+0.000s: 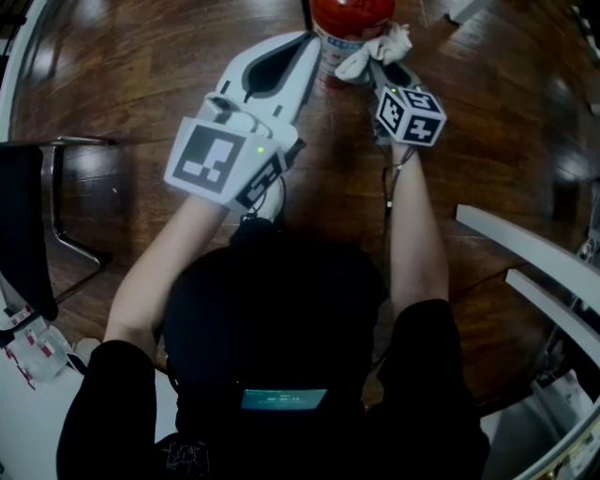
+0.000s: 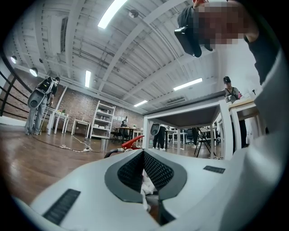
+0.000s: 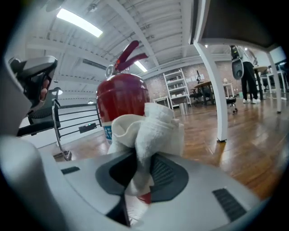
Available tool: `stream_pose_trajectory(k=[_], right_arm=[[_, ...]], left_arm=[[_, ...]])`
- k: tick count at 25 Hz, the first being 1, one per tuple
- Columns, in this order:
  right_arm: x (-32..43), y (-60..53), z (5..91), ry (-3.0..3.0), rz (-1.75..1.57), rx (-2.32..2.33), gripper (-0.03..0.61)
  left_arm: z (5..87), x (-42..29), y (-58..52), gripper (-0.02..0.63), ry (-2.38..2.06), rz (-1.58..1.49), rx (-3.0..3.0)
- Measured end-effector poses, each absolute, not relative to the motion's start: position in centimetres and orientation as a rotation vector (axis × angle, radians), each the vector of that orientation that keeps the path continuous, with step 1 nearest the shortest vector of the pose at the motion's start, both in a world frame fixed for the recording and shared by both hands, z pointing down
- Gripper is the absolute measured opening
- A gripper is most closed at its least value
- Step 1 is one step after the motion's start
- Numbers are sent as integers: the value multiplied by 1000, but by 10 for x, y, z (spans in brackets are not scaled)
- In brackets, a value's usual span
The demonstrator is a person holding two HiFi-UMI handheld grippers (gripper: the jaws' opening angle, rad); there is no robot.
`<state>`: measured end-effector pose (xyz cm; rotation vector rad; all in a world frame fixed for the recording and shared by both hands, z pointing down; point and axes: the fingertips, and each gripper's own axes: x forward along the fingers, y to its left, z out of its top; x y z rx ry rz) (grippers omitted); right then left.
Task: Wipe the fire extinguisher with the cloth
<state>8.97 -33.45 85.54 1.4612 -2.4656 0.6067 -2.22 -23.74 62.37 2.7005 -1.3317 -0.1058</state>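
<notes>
While both forearms reach forward over the wooden floor (image 1: 141, 75), the left tongs (image 1: 314, 42) lie just beside the red fire extinguisher (image 1: 352, 19) and the right tongs (image 1: 373, 67) hold the white cloth (image 1: 377, 47) against it. In the left gripper view, the left tongs (image 2: 143, 153) are clenched with tips together and nothing gripped, and the red lever (image 2: 132, 143) shows beyond. In the right gripper view, the right tongs (image 3: 142, 158) are grasping the bunched cloth (image 3: 146, 128) in front of the extinguisher (image 3: 122, 97).

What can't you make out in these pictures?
- Fire extinguisher: top cut off by the head view's upper edge.
- Its label: mostly covered by the cloth, right gripper view.
- White scrap inside the left hand-held gripper: left gripper view, too little shows to name it.
</notes>
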Motion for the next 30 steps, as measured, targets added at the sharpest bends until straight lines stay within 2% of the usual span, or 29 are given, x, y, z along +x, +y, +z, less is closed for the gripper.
stream_pose_trajectory(k=[6, 11, 21, 26, 30], right_arm=[[83, -325, 896, -2371, 659, 1385, 92], [82, -320, 879, -2408, 628, 1395, 92], [91, -310, 741, -2699, 416, 1501, 94], [71, -303, 657, -2880, 275, 1470, 92], [48, -304, 633, -2916, 202, 1405, 92]], left_arm=[[624, -24, -234, 3, -1326, -83, 2706], [624, -29, -233, 3, -1330, -94, 2703], [623, -26, -232, 3, -1320, -103, 2701], [623, -25, -232, 3, -1316, -104, 2701], [624, -25, -233, 3, -1321, -103, 2698]])
